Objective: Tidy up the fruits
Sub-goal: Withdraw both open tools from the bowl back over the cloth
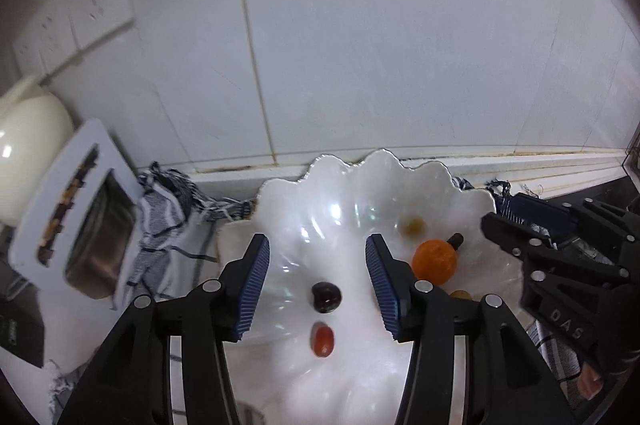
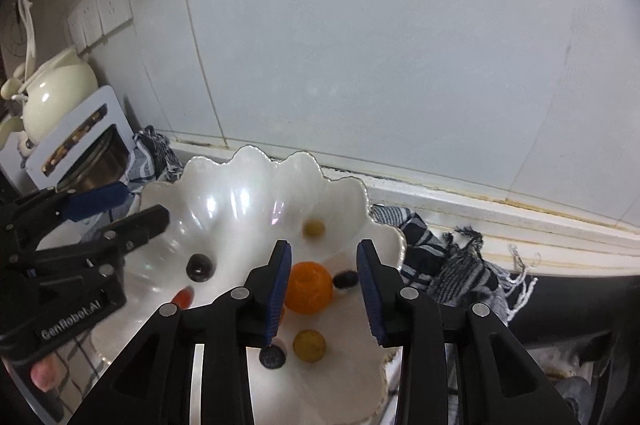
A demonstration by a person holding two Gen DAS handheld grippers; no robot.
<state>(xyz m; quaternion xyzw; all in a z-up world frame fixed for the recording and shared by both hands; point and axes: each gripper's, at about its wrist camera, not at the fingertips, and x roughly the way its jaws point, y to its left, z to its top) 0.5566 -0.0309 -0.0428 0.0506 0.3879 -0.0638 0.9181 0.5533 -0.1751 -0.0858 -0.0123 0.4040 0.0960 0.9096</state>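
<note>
two hand-held tongs hover over a scalloped white bowl (image 2: 352, 193) on a striped cloth (image 2: 452, 265) at the back edge of the worktop, hard against the tiled wall. the left gripper (image 1: 318, 281) stands with its jaws apart and nothing between the pads; below the gap a dark cherry (image 1: 326, 298) and a small red fruit (image 1: 322, 341) lie on the bowl's floor. the right gripper (image 2: 324, 289) is likewise parted and empty, its pads either side of an orange citrus (image 2: 309, 287) without pressing on it. around the citrus sit a blueberry (image 2: 273, 356), a yellow-green grape (image 2: 309, 345), a second pale grape (image 2: 313, 228) toward the bowl's far wall and another dark berry (image 2: 345, 279) by the right-hand rim.

the fruit looks freshly set down, so the step in hand appears to be the release and retreat. doing it well probably means lifting each tong straight up and clear before swinging away, since a trailing pad could nudge these round pieces and send them rolling across the glossy, sloping bowl.

a white toaster (image 1: 76, 209) and a cream teapot (image 2: 56, 93) stand toward the worktop's left end.
</note>
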